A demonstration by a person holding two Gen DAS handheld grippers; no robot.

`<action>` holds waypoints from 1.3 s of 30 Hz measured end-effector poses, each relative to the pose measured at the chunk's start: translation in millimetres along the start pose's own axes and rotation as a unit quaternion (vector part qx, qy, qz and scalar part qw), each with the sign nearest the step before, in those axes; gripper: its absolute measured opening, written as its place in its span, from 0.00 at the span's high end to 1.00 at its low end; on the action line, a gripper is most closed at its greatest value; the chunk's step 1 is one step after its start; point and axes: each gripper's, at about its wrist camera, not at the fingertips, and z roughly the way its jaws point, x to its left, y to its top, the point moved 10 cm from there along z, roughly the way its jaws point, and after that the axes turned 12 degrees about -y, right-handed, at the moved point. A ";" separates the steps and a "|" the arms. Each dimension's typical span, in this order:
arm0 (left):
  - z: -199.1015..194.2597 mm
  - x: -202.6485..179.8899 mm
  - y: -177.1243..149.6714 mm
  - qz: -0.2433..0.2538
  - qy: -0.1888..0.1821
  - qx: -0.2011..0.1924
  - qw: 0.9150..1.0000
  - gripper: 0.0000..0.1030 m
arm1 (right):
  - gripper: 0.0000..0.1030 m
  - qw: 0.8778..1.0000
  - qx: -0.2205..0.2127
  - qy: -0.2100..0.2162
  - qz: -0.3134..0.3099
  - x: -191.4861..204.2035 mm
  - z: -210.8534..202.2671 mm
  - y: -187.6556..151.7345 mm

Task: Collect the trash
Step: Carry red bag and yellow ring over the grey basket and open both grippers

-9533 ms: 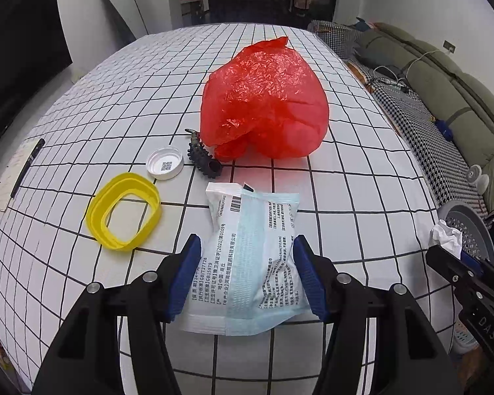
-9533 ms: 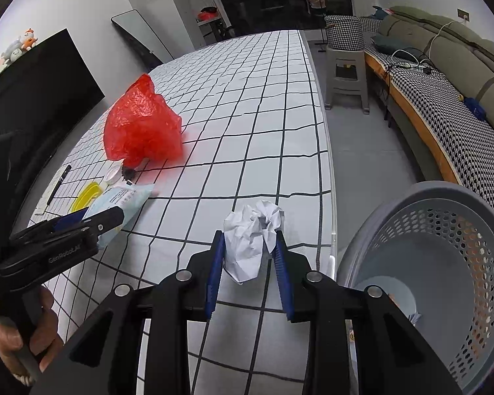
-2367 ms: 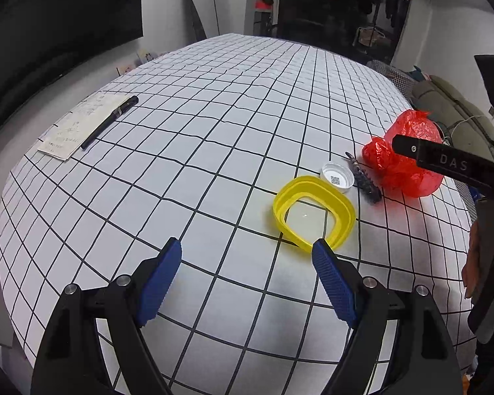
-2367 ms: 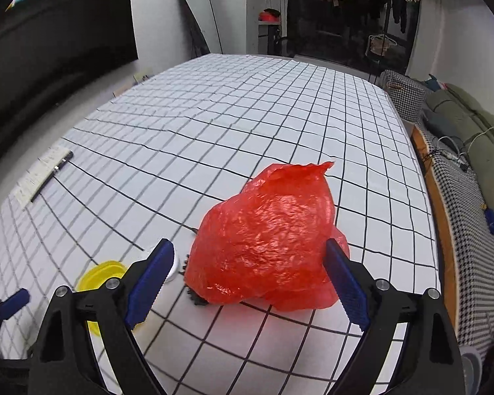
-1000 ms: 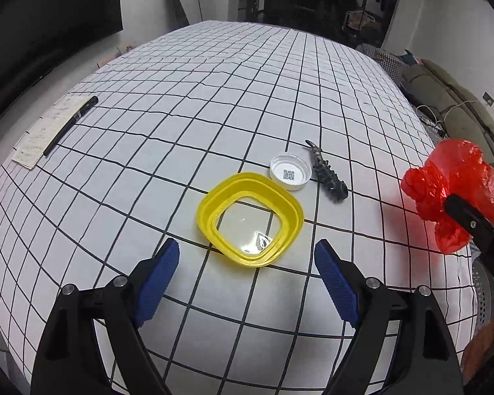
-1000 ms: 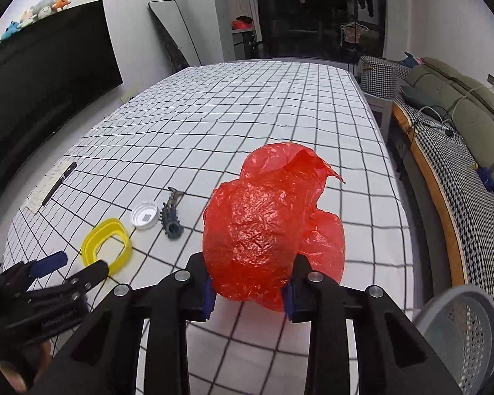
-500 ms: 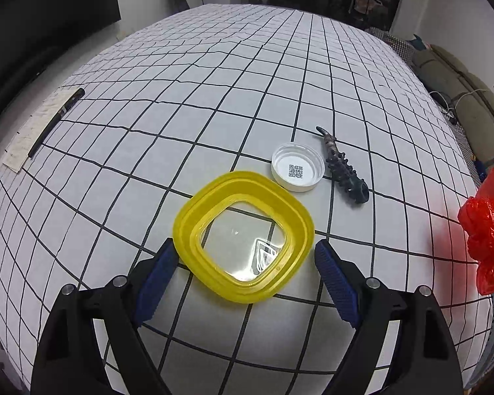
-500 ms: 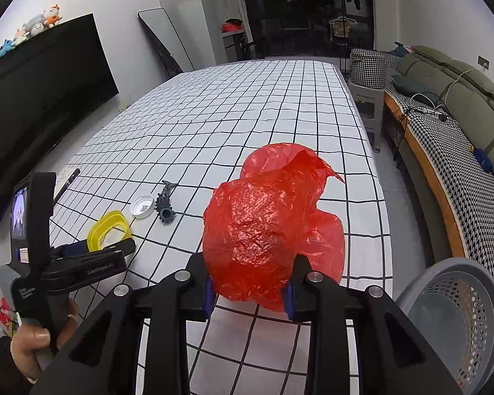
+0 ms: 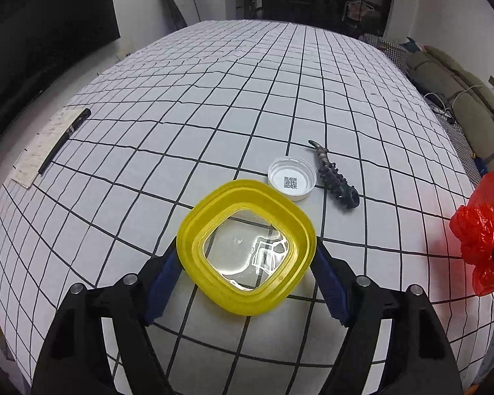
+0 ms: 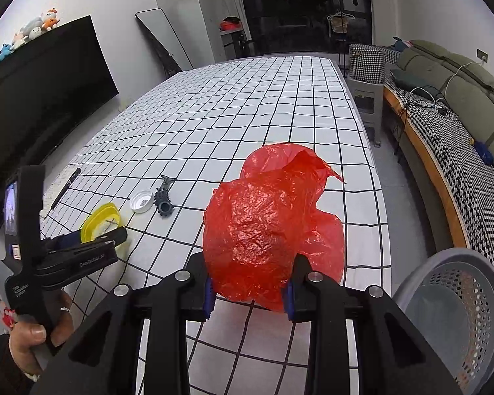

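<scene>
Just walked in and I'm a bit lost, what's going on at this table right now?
A person is clearing trash off a checked table with a handheld gripper in each hand. The right gripper is shut on a crumpled red plastic bag, close to a grey perforated bin beside the table. The left gripper has just been closing around a yellow-rimmed lid, its pads right at the rim. A white cap and a dark spiky piece lie untouched.

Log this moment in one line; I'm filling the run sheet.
left gripper: closing around yellow lid | right gripper: shut on red bag | bin: beside table
</scene>
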 end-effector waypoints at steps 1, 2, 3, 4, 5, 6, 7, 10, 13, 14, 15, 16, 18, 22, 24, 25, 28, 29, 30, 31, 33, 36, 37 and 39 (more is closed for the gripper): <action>-4.9 -0.9 -0.2 0.002 0.000 -0.004 1.000 0.29 | 0.71 1.000 0.000 0.000 0.001 -0.3 -0.8 -0.6; -8.6 -2.4 -0.1 0.003 -0.001 -0.007 1.000 0.29 | 0.71 1.000 0.001 0.000 0.002 -0.9 -1.1 -1.7; -12.8 -3.3 -1.0 0.004 -0.002 -0.010 1.000 0.29 | 0.71 1.000 0.001 0.000 0.003 -1.7 -1.9 -2.7; -17.0 -4.9 -1.4 0.006 -0.004 -0.013 1.000 0.29 | 0.71 1.000 0.002 0.000 0.004 -2.6 -3.4 -3.5; -22.3 -7.4 -2.0 0.008 -0.007 -0.017 1.000 0.29 | 0.71 1.000 0.001 -0.001 0.005 -3.4 -4.8 -4.0; -27.0 -10.3 -2.4 0.011 -0.009 -0.021 1.000 0.29 | 0.71 1.000 0.000 -0.002 0.007 -4.5 -6.7 -4.6; -31.8 -13.6 -2.8 0.014 -0.011 -0.025 1.000 0.29 | 0.71 1.000 -0.002 -0.003 0.008 -6.1 -9.7 -5.2; -46.9 -28.0 -4.1 0.025 -0.022 -0.038 0.999 0.29 | 0.71 1.000 -0.007 -0.005 0.013 -11.1 -18.8 -7.1; -61.2 -46.8 -6.5 0.039 -0.036 -0.049 0.997 0.29 | 0.71 1.000 -0.013 -0.008 0.017 -18.4 -28.7 -10.8; -66.2 -55.5 -8.4 0.045 -0.043 -0.054 0.997 0.29 | 0.71 1.000 -0.015 -0.011 0.019 -22.1 -33.3 -12.3; -69.1 -62.2 -9.9 0.050 -0.049 -0.055 0.996 0.29 | 0.71 1.000 -0.018 -0.014 0.021 -26.7 -37.3 -14.3; -71.7 -69.1 -11.3 0.055 -0.054 -0.057 0.995 0.29 | 0.71 0.999 -0.020 -0.017 0.025 -32.8 -41.6 -16.8; -75.2 -85.5 -15.0 0.066 -0.065 -0.059 0.994 0.29 | 0.71 0.999 -0.021 -0.023 0.031 -43.6 -48.0 -22.1; -76.8 -117.8 -24.6 0.087 -0.082 -0.054 0.991 0.29 | 0.71 0.998 -0.024 -0.037 0.045 -70.9 -62.1 -32.2; -77.6 -135.4 -28.8 0.098 -0.093 -0.052 0.990 0.29 | 0.71 0.997 -0.027 -0.045 0.054 -86.8 -69.7 -36.3; -78.5 -144.4 -30.8 0.104 -0.098 -0.051 0.988 0.29 | 0.71 0.997 -0.029 -0.051 0.059 -96.5 -74.2 -38.5; -80.9 -176.1 -37.9 0.125 -0.114 -0.050 0.984 0.29 | 0.71 0.995 -0.033 -0.062 0.075 -122.7 -85.0 -45.4; -81.7 -188.0 -40.7 0.133 -0.120 -0.049 0.983 0.29 | 0.71 0.994 -0.035 -0.068 0.083 -134.3 -89.3 -48.8; -82.0 -198.5 -43.4 0.140 -0.127 -0.049 0.981 0.29 | 0.71 0.993 -0.037 -0.071 0.090 -142.9 -92.4 -52.2; -81.8 -208.2 -46.2 0.147 -0.133 -0.047 0.979 0.28 | 0.71 0.992 -0.039 -0.076 0.098 -153.2 -95.6 -56.2; -79.6 -228.9 -53.3 0.160 -0.143 -0.042 0.976 0.28 | 0.71 0.990 -0.040 -0.083 0.112 -171.2 -99.8 -65.3; -73.9 -252.9 -65.5 0.178 -0.153 -0.030 0.972 0.28 | 0.71 0.986 -0.034 -0.098 0.131 -199.0 -104.1 -82.9; -72.3 -260.3 -69.1 0.183 -0.156 -0.028 0.970 0.28 | 0.71 0.985 -0.033 -0.102 0.135 -205.7 -105.0 -87.9; -69.3 -276.7 -77.1 0.194 -0.162 -0.022 0.967 0.28 | 0.71 0.983 -0.029 -0.111 0.145 -221.9 -107.1 -98.9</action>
